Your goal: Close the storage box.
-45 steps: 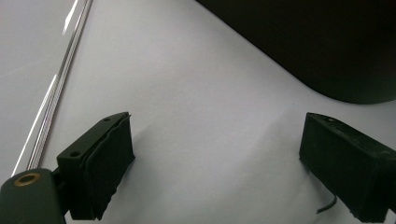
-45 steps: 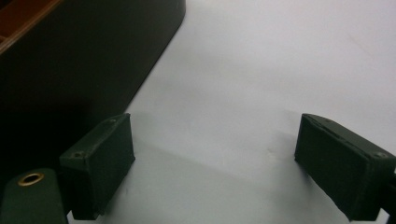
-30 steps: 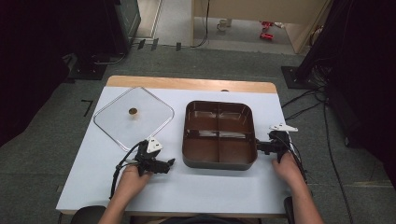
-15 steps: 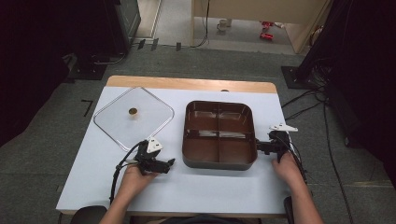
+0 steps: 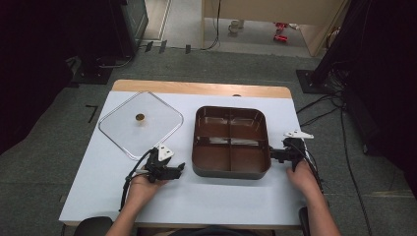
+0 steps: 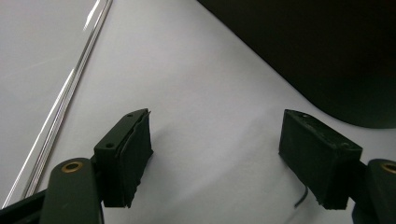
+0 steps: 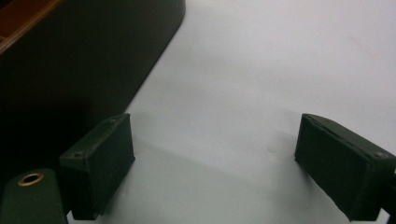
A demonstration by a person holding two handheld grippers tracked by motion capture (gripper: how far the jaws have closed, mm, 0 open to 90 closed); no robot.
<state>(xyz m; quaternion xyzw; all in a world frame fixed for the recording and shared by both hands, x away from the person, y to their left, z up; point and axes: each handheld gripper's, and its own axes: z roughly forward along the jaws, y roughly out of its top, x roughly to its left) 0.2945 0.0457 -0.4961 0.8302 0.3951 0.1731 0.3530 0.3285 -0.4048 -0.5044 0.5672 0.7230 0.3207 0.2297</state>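
The brown four-part tray [image 5: 231, 141] sits mid-bench. The left gripper [image 5: 178, 168] and right gripper [image 5: 273, 154] flank its near corners, probably to lift it together. Both are open and empty; the left's jaws have just been closing. A glass lid [image 5: 141, 124] lies left of the tray.

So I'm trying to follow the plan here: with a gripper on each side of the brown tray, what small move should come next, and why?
Probably bring the left gripper in toward the tray. Its jaws have just been closing, but with nothing between them, and they stand apart from the tray's dark wall. The right gripper already sits at the opposite side, open, so a two-handed grasp looks likely.
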